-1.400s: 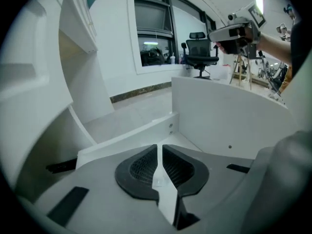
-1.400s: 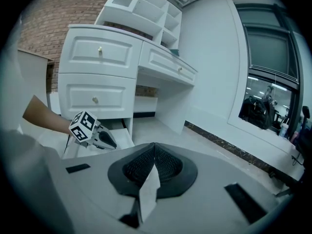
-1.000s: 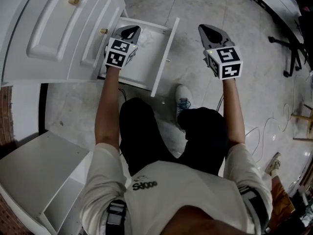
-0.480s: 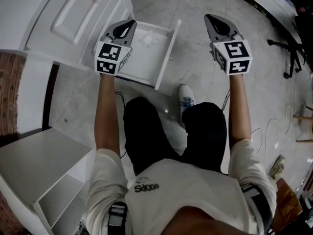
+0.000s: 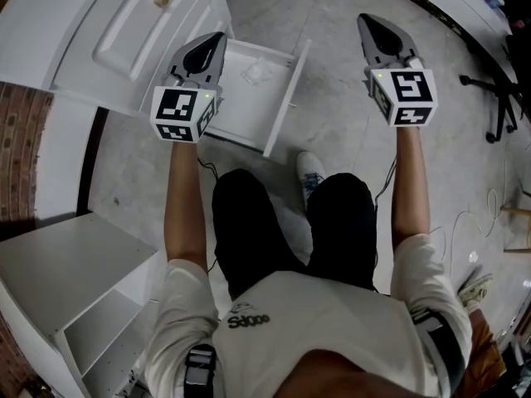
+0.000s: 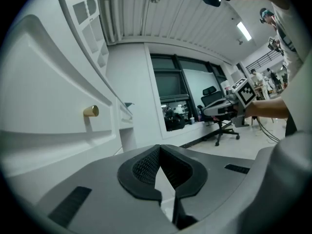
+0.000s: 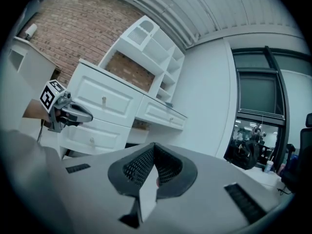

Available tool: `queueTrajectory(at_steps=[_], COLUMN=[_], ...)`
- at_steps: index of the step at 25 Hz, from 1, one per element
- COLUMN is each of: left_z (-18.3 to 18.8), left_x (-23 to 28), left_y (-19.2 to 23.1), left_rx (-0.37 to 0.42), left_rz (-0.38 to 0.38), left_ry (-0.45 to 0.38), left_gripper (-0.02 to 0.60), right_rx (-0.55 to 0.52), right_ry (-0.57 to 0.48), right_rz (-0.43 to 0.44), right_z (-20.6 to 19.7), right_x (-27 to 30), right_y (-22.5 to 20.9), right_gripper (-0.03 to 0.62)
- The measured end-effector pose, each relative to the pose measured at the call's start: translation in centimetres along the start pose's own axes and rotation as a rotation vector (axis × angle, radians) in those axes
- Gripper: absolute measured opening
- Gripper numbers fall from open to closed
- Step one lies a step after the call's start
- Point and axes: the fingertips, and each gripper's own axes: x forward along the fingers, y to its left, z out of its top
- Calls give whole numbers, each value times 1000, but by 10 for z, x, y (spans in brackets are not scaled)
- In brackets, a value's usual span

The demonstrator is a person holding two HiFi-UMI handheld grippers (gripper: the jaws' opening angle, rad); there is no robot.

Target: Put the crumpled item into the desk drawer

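Note:
The white desk drawer (image 5: 278, 110) stands pulled open over the floor. A small pale crumpled item (image 5: 255, 74) lies inside it near the far end. My left gripper (image 5: 217, 40) hovers over the drawer's left edge with its jaws together and nothing in them. It is beside the crumpled item, not touching it. My right gripper (image 5: 368, 21) hangs to the right of the drawer above bare floor, also shut and empty. In the left gripper view, the left gripper (image 6: 160, 147) points past the desk front. In the right gripper view, the right gripper (image 7: 154, 145) points toward the desk.
The white desk (image 5: 124, 31) has brass knobs (image 5: 162, 0) on its panelled fronts. A white shelf unit (image 5: 75, 280) lies at lower left beside brick wall (image 5: 21, 156). The person's shoe (image 5: 311, 168) rests by the drawer front. An office chair base (image 5: 498, 81) and cables are at right.
The left gripper has drawn back from above the drawer's inside toward its left edge, and the crumpled item now shows in the drawer. Both grippers sit higher in the view.

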Motion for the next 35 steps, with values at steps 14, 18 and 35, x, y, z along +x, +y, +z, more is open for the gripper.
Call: queueTrajectory(at_steps=[14, 18, 35], left_z=[94, 156, 444], left_x=[46, 57, -17], left_y=[48, 66, 187], left_rx=[46, 48, -59], left_rz=[125, 142, 278], left_ry=[44, 58, 124], left_gripper=[17, 17, 17], right_rx=[20, 21, 78], right_ry=[81, 114, 91], right_rz=[118, 148, 322], right_z=[59, 111, 419], right_x=[38, 45, 59], right_y=[-68, -100, -181], right_gripper=[6, 6, 6])
